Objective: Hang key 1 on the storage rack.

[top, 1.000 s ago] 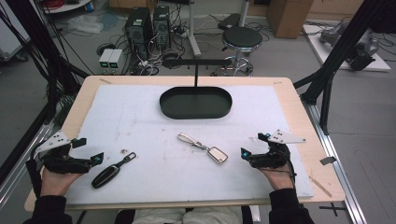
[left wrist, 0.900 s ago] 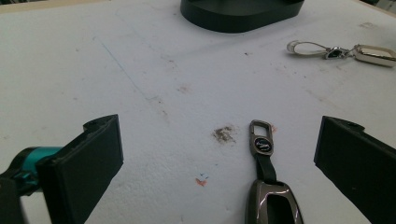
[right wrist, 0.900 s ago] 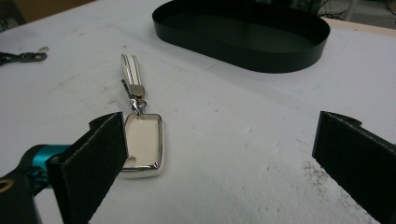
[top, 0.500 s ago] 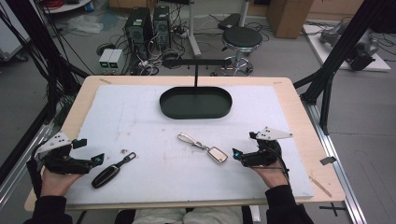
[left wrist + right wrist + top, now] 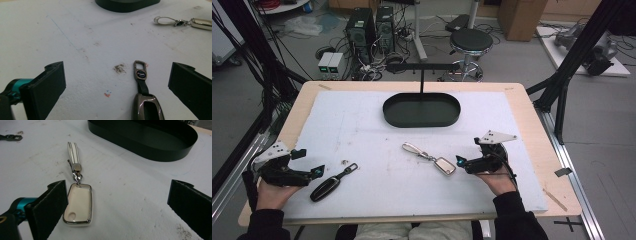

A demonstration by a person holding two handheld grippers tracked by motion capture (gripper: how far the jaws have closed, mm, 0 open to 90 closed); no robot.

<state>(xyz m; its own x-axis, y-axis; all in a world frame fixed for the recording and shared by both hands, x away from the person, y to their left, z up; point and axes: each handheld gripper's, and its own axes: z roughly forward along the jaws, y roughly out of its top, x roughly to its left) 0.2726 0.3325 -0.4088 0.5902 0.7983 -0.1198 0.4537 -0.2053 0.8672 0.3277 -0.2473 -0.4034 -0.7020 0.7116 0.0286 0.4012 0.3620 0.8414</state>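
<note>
Right hand-held gripper (image 5: 460, 162) nearer white key fob (image 5: 78, 206).

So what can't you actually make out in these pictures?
- Dark key fob: its lower half is cut off by the bottom edge of the left gripper view.
- The emblem on its strap: too small to read.
- White key fob: its left edge sits behind a jaw of the right gripper.
- Black tray: its far end runs past the top edge of the right gripper view.
- Left gripper: its jaw gap is too small to judge in the high view.

Even, soft overhead light, faint shadows, slightly blurred, grainy high view.
</note>
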